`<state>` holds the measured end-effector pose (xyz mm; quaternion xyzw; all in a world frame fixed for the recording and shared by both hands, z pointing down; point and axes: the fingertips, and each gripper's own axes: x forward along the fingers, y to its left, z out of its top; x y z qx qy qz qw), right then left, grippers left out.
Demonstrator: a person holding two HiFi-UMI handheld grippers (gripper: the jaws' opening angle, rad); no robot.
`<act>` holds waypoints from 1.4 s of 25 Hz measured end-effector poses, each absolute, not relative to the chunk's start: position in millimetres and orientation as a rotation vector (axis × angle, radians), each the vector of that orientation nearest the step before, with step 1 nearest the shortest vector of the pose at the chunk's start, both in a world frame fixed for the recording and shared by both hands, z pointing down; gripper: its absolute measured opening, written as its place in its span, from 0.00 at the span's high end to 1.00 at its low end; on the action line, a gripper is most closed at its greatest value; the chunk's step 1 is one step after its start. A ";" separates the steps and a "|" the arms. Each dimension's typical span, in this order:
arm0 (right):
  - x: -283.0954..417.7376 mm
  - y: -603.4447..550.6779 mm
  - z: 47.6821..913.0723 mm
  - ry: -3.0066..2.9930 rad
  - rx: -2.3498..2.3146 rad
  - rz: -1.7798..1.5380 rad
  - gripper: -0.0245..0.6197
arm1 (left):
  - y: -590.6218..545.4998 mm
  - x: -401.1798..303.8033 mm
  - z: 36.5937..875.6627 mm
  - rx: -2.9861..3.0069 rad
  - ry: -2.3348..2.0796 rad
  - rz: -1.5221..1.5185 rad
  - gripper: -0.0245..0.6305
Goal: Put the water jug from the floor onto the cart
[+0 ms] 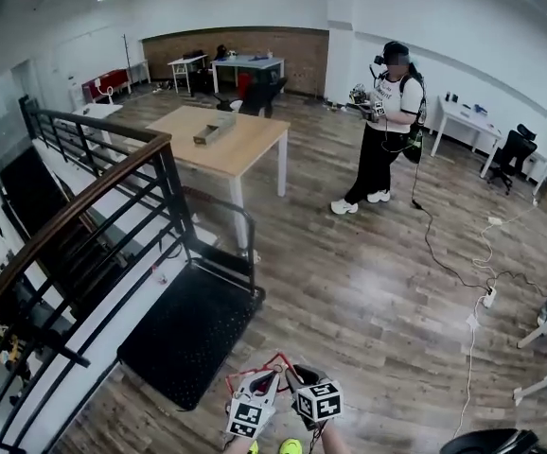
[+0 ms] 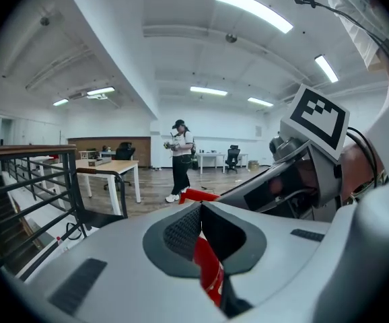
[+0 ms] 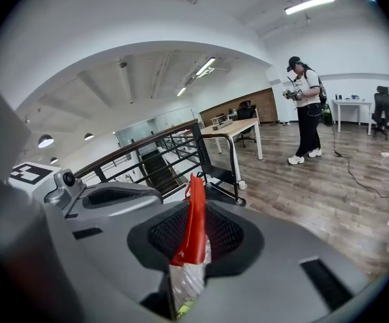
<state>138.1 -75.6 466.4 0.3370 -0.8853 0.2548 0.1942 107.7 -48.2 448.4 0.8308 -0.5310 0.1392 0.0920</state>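
Low in the head view my two grippers sit side by side, left gripper [image 1: 267,383] and right gripper [image 1: 297,381], both on the water jug's red handle [image 1: 275,358]. In the left gripper view the left gripper [image 2: 201,227] is shut on the red handle [image 2: 208,264]. The right gripper [image 3: 193,237] is shut on the same red handle [image 3: 194,210], with clear plastic [image 3: 184,281] of the jug just beneath it. The jug's body is hidden below the grippers. The black flat cart [image 1: 188,334] lies on the floor just ahead to the left, its push rail [image 1: 219,253] at the far end.
A stair railing [image 1: 84,216] runs along the left beside the cart. A wooden table [image 1: 226,140] stands beyond it. A person [image 1: 382,130] stands further back on the wood floor. Cables and a power strip [image 1: 487,296] trail along the right.
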 end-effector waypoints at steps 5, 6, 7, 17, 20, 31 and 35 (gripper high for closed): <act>138.7 -67.1 444.0 -2.519 0.925 0.688 0.86 | -41.9 106.2 427.2 2.465 -1.632 0.403 0.95; 138.9 -65.9 441.1 -2.525 0.921 0.687 0.86 | -41.0 105.9 424.1 2.466 -1.639 0.402 0.95; 138.9 -64.3 439.4 -2.529 0.916 0.686 0.86 | -39.6 105.7 422.4 2.466 -1.644 0.401 0.95; 134.5 -67.9 434.2 -2.568 0.836 0.665 0.85 | -44.0 106.6 423.1 2.439 -1.705 0.435 0.95; 134.2 -67.0 434.1 -2.581 0.798 0.658 0.85 | -42.9 107.2 422.6 2.424 -1.739 0.423 0.95; 134.7 -83.1 442.9 -2.572 0.777 0.609 0.85 | -58.0 107.2 430.1 2.387 -1.783 0.330 0.95; 113.1 -91.7 447.6 -2.552 0.772 0.606 0.85 | -66.6 83.0 440.0 2.369 -1.784 0.300 0.95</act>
